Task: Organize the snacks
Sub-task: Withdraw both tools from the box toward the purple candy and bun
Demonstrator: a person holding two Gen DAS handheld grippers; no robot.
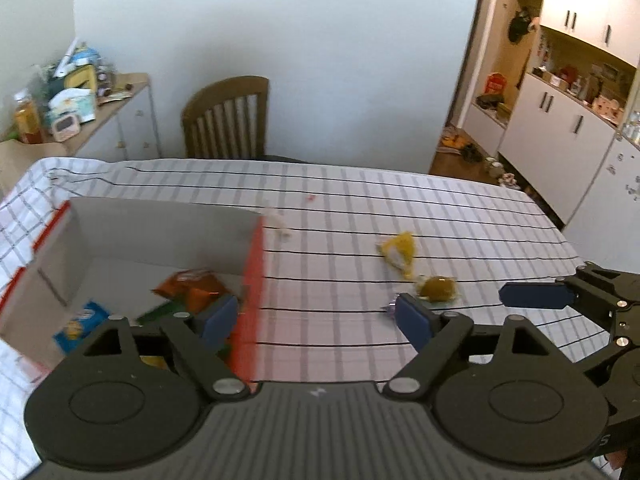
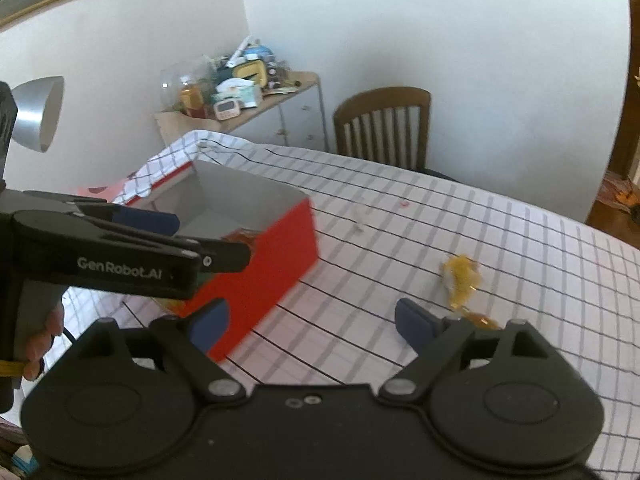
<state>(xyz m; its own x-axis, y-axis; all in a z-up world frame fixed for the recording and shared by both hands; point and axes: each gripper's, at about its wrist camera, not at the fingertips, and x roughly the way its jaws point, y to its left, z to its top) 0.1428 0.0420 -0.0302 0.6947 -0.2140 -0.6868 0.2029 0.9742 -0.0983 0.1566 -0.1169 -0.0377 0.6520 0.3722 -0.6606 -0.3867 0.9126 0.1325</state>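
A red cardboard box (image 1: 254, 276) with a white inside stands on the checked tablecloth; it also shows in the right wrist view (image 2: 264, 276). In it lie an orange snack bag (image 1: 188, 286), a blue packet (image 1: 80, 322) and a green one. On the cloth to its right lie a yellow packet (image 1: 398, 254) (image 2: 460, 276) and a small olive-brown wrapped snack (image 1: 436, 288) (image 2: 482, 320). My left gripper (image 1: 316, 320) is open and empty, straddling the box's right wall. My right gripper (image 2: 310, 322) is open and empty, low over the cloth beside the box.
A wooden chair (image 1: 226, 118) stands at the table's far edge. A cluttered sideboard (image 1: 60, 96) is at the far left, white cupboards (image 1: 560, 128) at the right. Small scraps (image 1: 282, 228) lie on the cloth beyond the box.
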